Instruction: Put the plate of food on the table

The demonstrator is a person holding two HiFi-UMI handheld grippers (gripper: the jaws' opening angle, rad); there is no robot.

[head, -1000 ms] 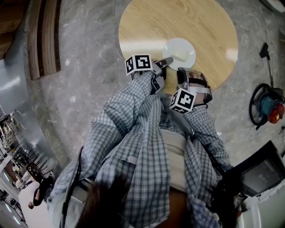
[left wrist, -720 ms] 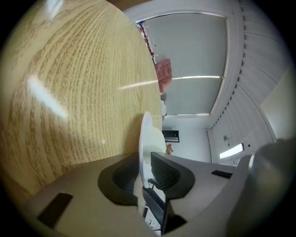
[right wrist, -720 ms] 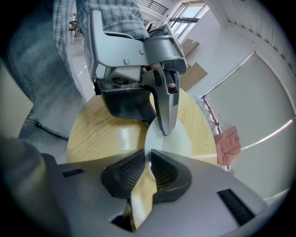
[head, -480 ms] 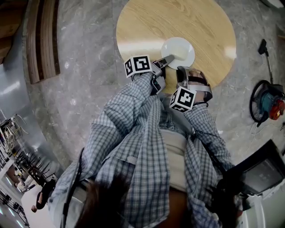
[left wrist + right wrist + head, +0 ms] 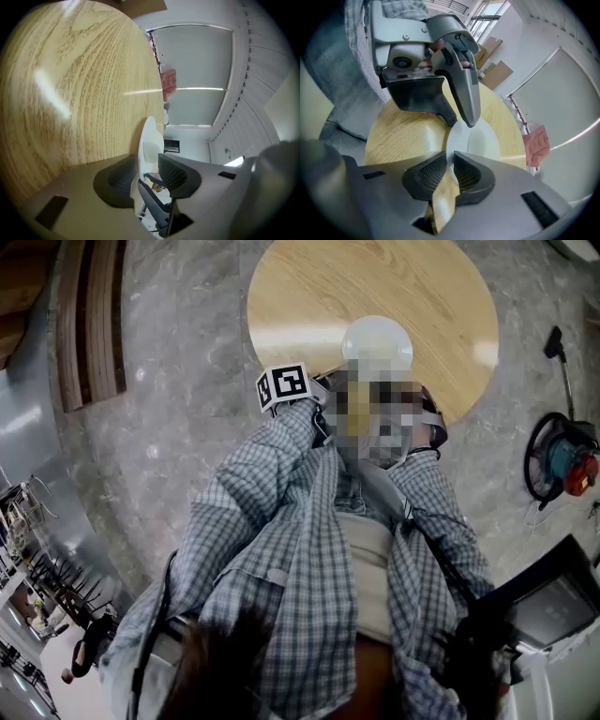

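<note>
A white plate (image 5: 377,338) lies flat near the front edge of the round wooden table (image 5: 441,296); I see no food on it. In the left gripper view the plate's rim (image 5: 149,140) stands between the jaws of my left gripper (image 5: 143,176), which is open, with a gap beside the right pad (image 5: 171,173). My right gripper (image 5: 451,171) is shut on the near rim of the plate (image 5: 480,140). The left gripper (image 5: 457,123) reaches the rim from the opposite side. In the head view only its marker cube (image 5: 284,385) shows; a mosaic patch hides the rest.
Grey stone floor surrounds the table. A blue and red machine with a coiled hose (image 5: 562,465) sits on the floor at the right. Wooden slats (image 5: 89,324) lie at the upper left. Dark equipment (image 5: 553,606) stands at the lower right.
The left gripper's marker cube has shifted slightly back toward the person. The plate stays in the same place on the table. A mosaic patch now covers both grippers' jaws.
</note>
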